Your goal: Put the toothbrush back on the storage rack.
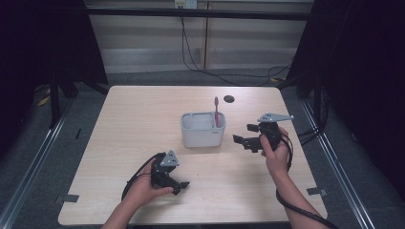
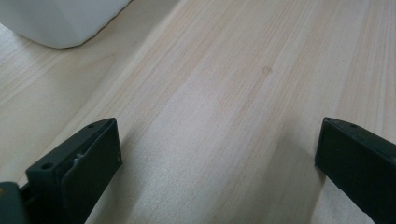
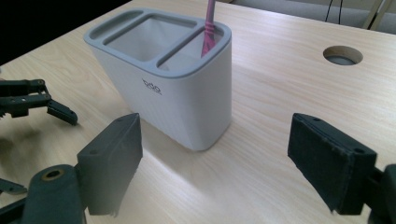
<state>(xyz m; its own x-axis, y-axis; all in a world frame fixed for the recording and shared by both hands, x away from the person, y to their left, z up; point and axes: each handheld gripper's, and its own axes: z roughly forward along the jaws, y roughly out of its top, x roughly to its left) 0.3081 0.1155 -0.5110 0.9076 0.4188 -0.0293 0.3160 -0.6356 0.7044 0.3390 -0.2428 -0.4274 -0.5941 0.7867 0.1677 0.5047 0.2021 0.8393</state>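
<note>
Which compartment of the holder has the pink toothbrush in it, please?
The narrow end compartment nearest the right gripper; the pink toothbrush stands there in the holder.

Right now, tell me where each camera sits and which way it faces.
High view: above the near table edge, looking forward and down; both forearms, left gripper, right gripper.
Left gripper view: low over the table, own open jaws.
Right gripper view: faces the holder with pink toothbrush, own open jaws.
All three share the holder.
</note>
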